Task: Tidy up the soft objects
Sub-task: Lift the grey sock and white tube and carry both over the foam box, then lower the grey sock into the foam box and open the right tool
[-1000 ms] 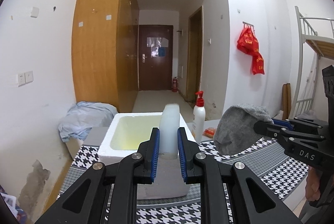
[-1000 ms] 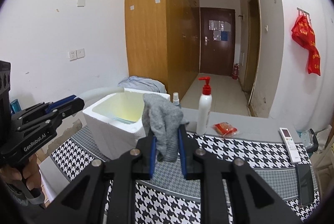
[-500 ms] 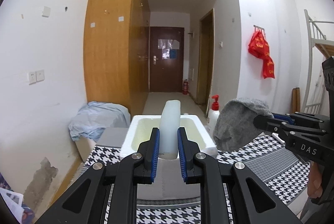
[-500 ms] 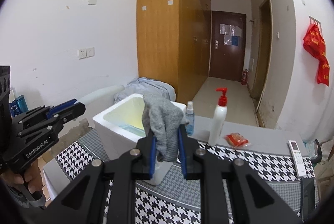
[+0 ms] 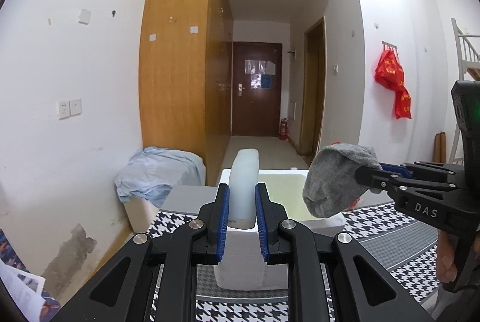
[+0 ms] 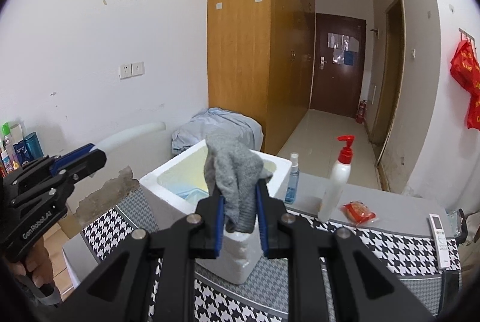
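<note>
Much of the white foam box (image 5: pixel 295 227) is hidden in the left wrist view behind the left gripper (image 5: pixel 242 227) and the pale object it holds; only part of the yellowish inside can be seen there. In the right wrist view a patch of blue is glimpsed at the bottom of the box, but what it belongs to cannot be made out. The hands behind the grippers are mostly cut off at the frame edges.

The left gripper is held level above the near edge of the box, its blue-padded jaws closed onto a pale, translucent white soft block (image 5: pixel 243 187), which stands upright between the pads and rises above them. In the right wrist view this gripper (image 6: pixel 90 155) is seen from the side, well to the left of the box.

The right gripper (image 6: pixel 240 217) is held over the near corner of the box, jaws clamped onto a grey sock (image 6: pixel 232 181) — a knitted, crumpled piece whose upper part bunches above the pads while its ribbed end hangs between them. From the left wrist view the sock (image 5: pixel 337 181) is seen as a rounded grey bundle at the tip of the right gripper, above the box's right side.

The box rests on a houndstooth cloth (image 6: pixel 390 244). Beyond it stand a small blue spray bottle (image 6: pixel 292 181) — just beside the box — and a red-topped pump bottle (image 6: pixel 337 181), with a red packet (image 6: pixel 358 212) and a white remote (image 6: pixel 439 235) farther right.
</note>
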Demonstrator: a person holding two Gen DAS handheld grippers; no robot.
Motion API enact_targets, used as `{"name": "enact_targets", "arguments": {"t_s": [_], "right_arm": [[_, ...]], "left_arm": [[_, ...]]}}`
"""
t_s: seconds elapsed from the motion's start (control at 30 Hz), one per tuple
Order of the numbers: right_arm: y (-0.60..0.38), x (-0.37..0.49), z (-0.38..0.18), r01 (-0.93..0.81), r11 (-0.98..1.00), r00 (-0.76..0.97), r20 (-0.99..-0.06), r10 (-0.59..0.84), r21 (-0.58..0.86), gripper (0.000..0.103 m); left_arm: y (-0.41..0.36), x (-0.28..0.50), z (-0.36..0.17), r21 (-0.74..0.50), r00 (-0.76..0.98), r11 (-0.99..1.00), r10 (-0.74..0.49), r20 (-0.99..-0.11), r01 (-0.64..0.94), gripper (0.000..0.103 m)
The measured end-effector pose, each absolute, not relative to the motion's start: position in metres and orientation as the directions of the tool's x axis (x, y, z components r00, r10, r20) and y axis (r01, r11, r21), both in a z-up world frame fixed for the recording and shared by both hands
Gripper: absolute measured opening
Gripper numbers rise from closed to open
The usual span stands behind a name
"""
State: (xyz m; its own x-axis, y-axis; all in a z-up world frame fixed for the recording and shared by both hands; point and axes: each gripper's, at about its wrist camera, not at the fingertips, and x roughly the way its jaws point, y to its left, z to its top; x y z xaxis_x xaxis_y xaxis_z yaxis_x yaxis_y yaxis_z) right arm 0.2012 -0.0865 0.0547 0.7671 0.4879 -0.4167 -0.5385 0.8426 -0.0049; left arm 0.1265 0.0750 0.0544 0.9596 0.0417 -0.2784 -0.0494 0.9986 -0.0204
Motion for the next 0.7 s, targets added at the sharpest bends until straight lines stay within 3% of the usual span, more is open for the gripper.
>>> {"name": "enact_targets", "arguments": {"t_s": [0.7], "right_arm": [[-0.053,0.24,0.032,-0.553,0.833,0.723,-0.486,0.491,0.019,0.023]], "left_arm": [[0.085,0.144,0.045,-0.025,0.958,0.998,0.041,-0.286,-0.05,0.019]]}}
